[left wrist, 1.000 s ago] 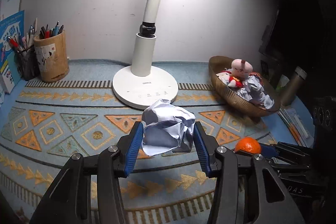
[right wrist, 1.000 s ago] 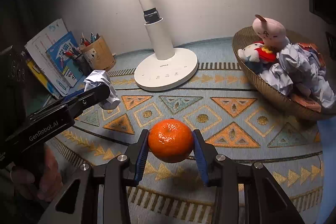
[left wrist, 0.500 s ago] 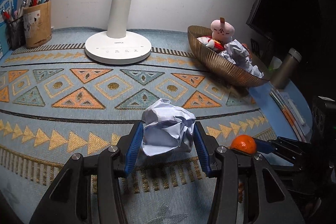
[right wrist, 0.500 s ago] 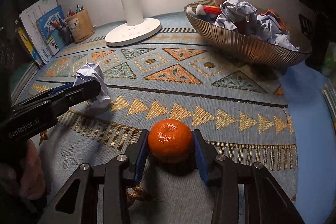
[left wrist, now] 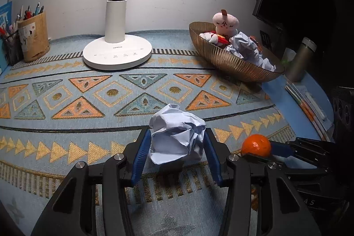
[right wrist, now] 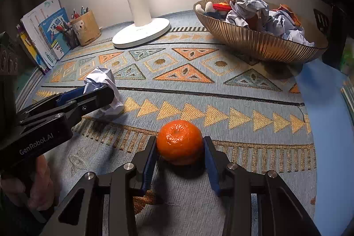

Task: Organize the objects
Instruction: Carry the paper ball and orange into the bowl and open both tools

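My left gripper (left wrist: 176, 144) is shut on a crumpled ball of white paper (left wrist: 177, 136), low over the patterned mat (left wrist: 110, 92) near its front edge. My right gripper (right wrist: 179, 146) is shut on an orange mandarin (right wrist: 179, 142) that sits on or just above the mat. From the right wrist view the paper ball (right wrist: 101, 83) and the left gripper (right wrist: 104, 95) lie to the left. From the left wrist view the mandarin (left wrist: 256, 145) shows at the right. A gold ribbed bowl (left wrist: 230, 63) at the back right holds plush toys (left wrist: 224, 24) and crumpled paper.
A white desk lamp (left wrist: 117, 52) stands at the back centre. Pen holders (left wrist: 33, 37) and books (right wrist: 44, 37) fill the back left. A metal flask (left wrist: 302, 59) stands right of the bowl. A person's hand (right wrist: 33, 187) holds the left gripper.
Both grippers have come down and back toward the mat's front edge, each keeping hold of its object. Lamp and bowl now look farther off. Little has moved in the last half second.
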`<move>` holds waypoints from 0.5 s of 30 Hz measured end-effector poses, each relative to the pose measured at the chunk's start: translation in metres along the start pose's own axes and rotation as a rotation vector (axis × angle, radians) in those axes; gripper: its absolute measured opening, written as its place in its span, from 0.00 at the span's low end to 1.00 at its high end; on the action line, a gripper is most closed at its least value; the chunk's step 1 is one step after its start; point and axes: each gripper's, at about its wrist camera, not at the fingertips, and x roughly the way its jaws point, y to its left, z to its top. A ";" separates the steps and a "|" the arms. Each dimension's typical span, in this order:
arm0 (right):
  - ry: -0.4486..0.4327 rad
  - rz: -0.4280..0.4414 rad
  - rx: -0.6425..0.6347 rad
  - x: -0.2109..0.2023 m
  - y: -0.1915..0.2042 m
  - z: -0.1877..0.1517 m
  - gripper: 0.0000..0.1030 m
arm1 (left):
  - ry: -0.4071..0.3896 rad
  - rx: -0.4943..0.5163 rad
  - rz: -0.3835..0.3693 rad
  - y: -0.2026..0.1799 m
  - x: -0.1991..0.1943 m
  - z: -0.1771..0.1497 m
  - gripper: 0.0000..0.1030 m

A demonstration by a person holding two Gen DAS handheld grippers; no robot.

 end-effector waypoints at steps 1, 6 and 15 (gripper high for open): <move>-0.007 0.021 0.017 -0.003 -0.004 0.002 0.38 | 0.002 -0.002 -0.017 -0.002 0.000 0.004 0.44; -0.139 0.027 0.092 -0.047 -0.037 0.034 0.38 | -0.069 0.075 -0.099 -0.035 -0.008 0.058 0.44; -0.375 -0.229 0.241 -0.097 -0.122 0.123 0.38 | -0.178 0.136 -0.241 -0.089 0.030 0.187 0.44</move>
